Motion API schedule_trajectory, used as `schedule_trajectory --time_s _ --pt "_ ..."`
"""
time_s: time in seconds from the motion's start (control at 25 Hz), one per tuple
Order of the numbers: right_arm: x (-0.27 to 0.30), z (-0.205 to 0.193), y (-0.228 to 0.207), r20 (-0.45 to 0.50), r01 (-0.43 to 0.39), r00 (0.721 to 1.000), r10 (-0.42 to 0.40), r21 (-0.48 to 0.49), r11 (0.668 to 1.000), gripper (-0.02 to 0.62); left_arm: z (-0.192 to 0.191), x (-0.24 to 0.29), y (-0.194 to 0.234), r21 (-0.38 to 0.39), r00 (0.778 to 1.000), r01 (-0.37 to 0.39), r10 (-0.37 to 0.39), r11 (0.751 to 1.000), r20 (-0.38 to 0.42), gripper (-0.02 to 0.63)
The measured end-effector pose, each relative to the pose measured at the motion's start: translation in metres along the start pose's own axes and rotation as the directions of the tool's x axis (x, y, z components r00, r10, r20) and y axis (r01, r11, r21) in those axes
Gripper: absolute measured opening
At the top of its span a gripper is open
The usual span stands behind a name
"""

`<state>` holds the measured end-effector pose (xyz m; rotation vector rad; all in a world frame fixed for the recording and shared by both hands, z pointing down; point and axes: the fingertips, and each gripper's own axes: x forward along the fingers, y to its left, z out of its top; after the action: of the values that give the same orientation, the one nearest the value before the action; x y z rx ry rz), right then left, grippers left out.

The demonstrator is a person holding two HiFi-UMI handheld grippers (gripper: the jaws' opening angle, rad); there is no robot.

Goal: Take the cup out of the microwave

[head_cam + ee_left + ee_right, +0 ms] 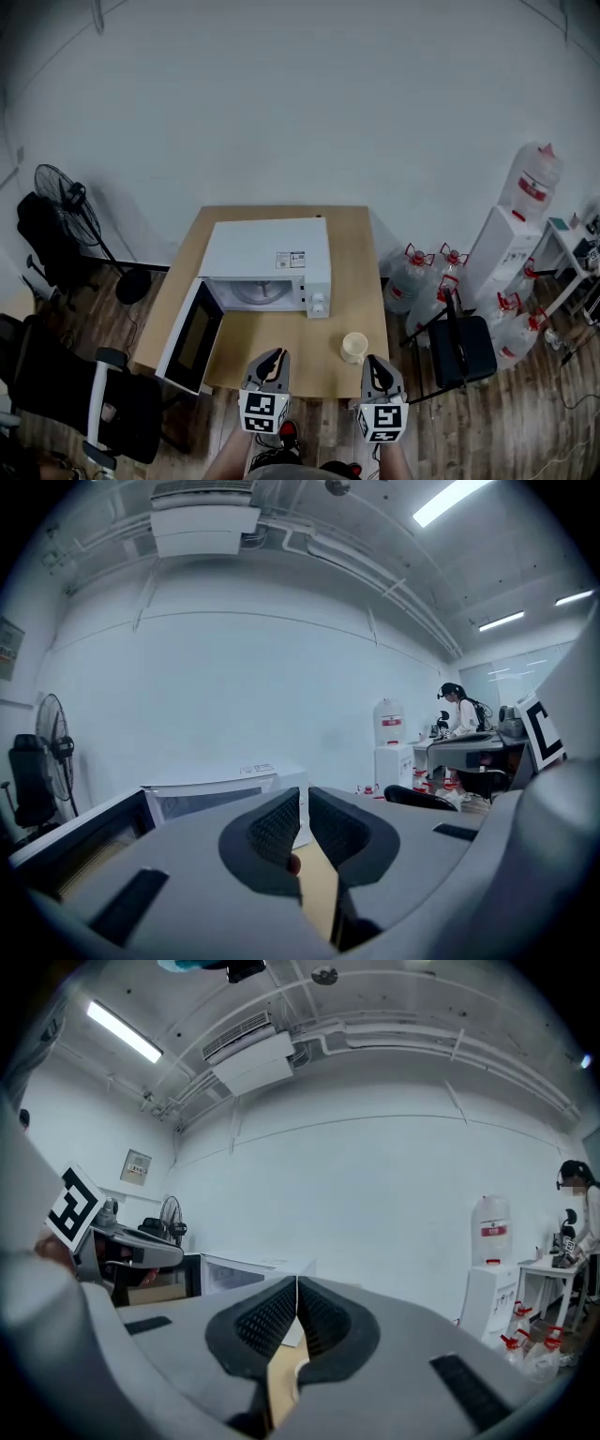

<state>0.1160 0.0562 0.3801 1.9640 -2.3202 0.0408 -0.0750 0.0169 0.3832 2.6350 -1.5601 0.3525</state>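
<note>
A white microwave (267, 258) stands on the wooden table (281, 342) with its door (192, 339) swung open to the left. The cream cup (354, 347) sits on the table in front of the microwave's right corner. My left gripper (275, 354) is at the table's front edge, left of the cup. In the left gripper view the left gripper (305, 803) has only a thin slit between its pads and nothing in them, and it points at the microwave (211, 794). My right gripper (377, 361) is just right of the cup, apart from it; the right gripper (297, 1288) has its pads together, empty.
Black office chairs (56, 384) and a standing fan (61, 192) are left of the table. Right of it are several water bottles (417, 277), a black chair (461, 347) and a water dispenser (511, 234). A person (461, 714) stands at a far desk.
</note>
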Motion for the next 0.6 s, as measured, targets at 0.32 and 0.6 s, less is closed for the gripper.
schedule_trajectory --time_s 0.32,0.6 --pt "0.005 0.0 0.019 -0.004 -0.051 0.999 0.051 -0.006 0.999 0.018 -0.003 -0.015 0.018 -0.017 0.999 -0.05 0.05 0.999 0.001 0.023" --pt "0.006 -0.002 0.019 -0.011 -0.053 0.999 0.053 -0.007 0.999 0.018 0.0 -0.013 0.018 -0.011 0.999 -0.051 0.051 0.999 0.01 0.023"
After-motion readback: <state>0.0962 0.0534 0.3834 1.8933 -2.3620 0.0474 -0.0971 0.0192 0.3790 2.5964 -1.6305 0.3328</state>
